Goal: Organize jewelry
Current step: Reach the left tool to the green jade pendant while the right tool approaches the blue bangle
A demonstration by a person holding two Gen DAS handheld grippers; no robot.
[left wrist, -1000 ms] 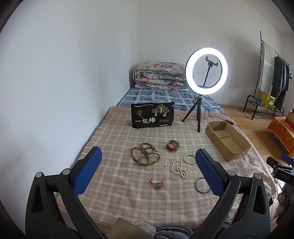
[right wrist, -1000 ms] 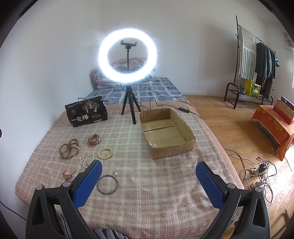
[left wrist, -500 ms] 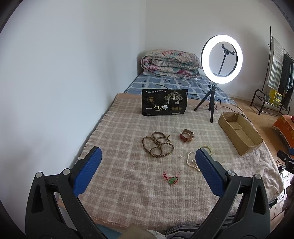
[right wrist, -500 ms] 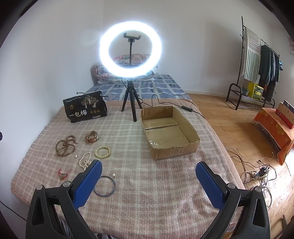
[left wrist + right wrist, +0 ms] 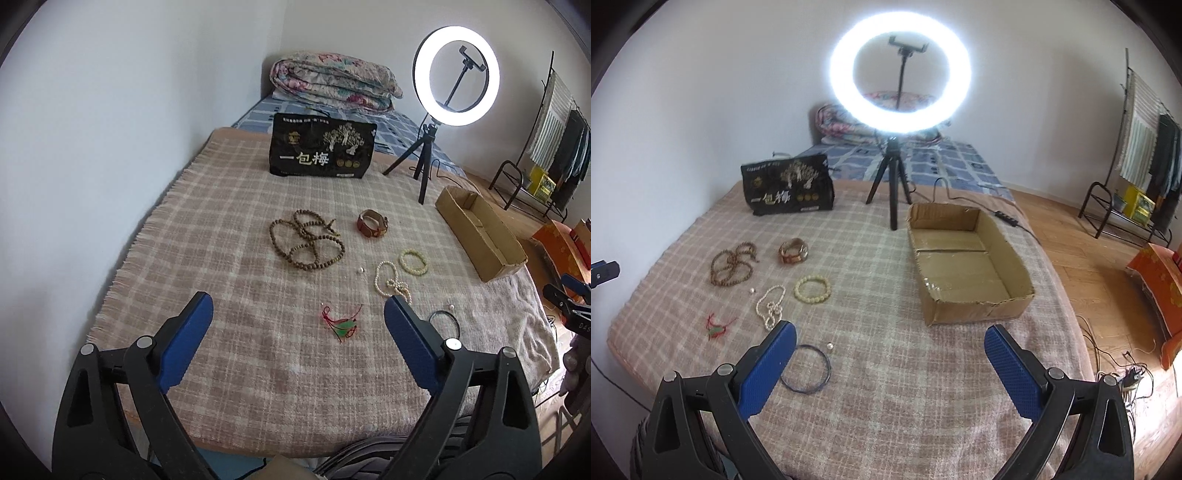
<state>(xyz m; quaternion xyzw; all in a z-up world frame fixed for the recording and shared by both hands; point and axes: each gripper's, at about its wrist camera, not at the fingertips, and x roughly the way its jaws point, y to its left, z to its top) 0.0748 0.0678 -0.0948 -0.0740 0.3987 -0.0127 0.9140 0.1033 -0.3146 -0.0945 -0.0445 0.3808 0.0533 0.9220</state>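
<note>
Jewelry lies on a checked blanket (image 5: 229,236): a brown wooden bead necklace (image 5: 306,242), a red-brown bangle (image 5: 372,223), a pale bead bracelet (image 5: 413,261), a pearl necklace (image 5: 388,280), a red and green cord charm (image 5: 341,322), and a dark thin ring bangle (image 5: 807,367). An open cardboard box (image 5: 964,264) sits to the right. My left gripper (image 5: 298,314) is open and empty, hovering above the near blanket before the cord charm. My right gripper (image 5: 889,339) is open and empty, above the blanket near the box's front, the ring bangle by its left finger.
A lit ring light on a tripod (image 5: 899,85) stands behind the box, its cable (image 5: 1008,218) trailing right. A black snack bag (image 5: 322,149) stands at the back. Folded quilt (image 5: 332,83) by the wall. Loose pearls (image 5: 830,346) lie on the blanket. Clothes rack (image 5: 1145,155) and floor cables at right.
The left gripper has moved left and closer to the blanket, so the jewelry sits more to its right. The right gripper has moved forward toward the box. Both stay open.
</note>
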